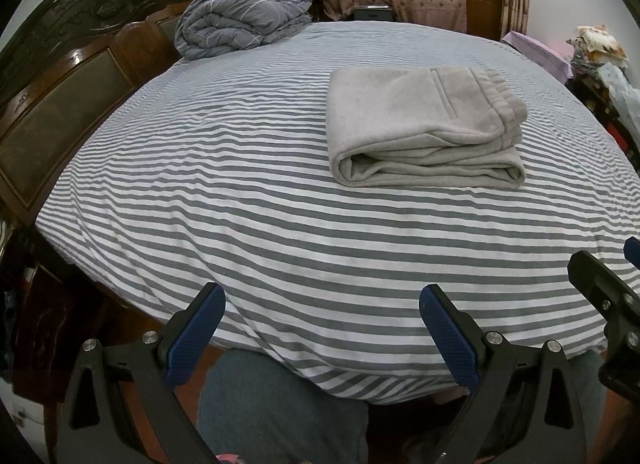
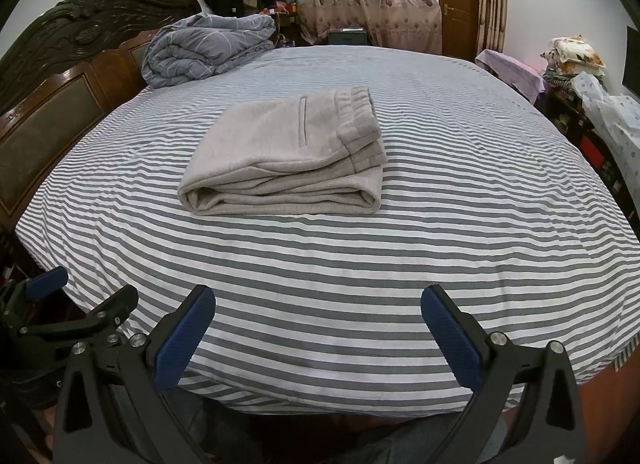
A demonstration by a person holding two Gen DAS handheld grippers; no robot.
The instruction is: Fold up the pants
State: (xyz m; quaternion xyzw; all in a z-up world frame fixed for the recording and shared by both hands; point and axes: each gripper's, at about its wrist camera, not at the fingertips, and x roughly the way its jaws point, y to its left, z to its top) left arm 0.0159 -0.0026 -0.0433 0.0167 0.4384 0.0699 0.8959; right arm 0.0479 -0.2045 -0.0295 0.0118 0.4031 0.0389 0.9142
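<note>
Light grey pants (image 1: 424, 126) lie folded into a compact stack on the striped bed (image 1: 240, 224), waistband to the right and pocket slit on top. They also show in the right wrist view (image 2: 284, 156) on the bed (image 2: 440, 224). My left gripper (image 1: 322, 304) is open and empty, held back over the bed's near edge, well short of the pants. My right gripper (image 2: 318, 306) is open and empty, likewise near the front edge. Each gripper shows at the edge of the other's view: the right gripper (image 1: 612, 292) and the left gripper (image 2: 60, 304).
A rolled grey-blue quilt (image 1: 244, 20) lies at the far left corner by the dark wooden headboard (image 1: 68, 76). Cluttered furniture with pillows and bags (image 2: 588, 88) stands along the right side. Curtains and a door are behind the bed. The person's grey-clad legs (image 1: 280, 404) are below the edge.
</note>
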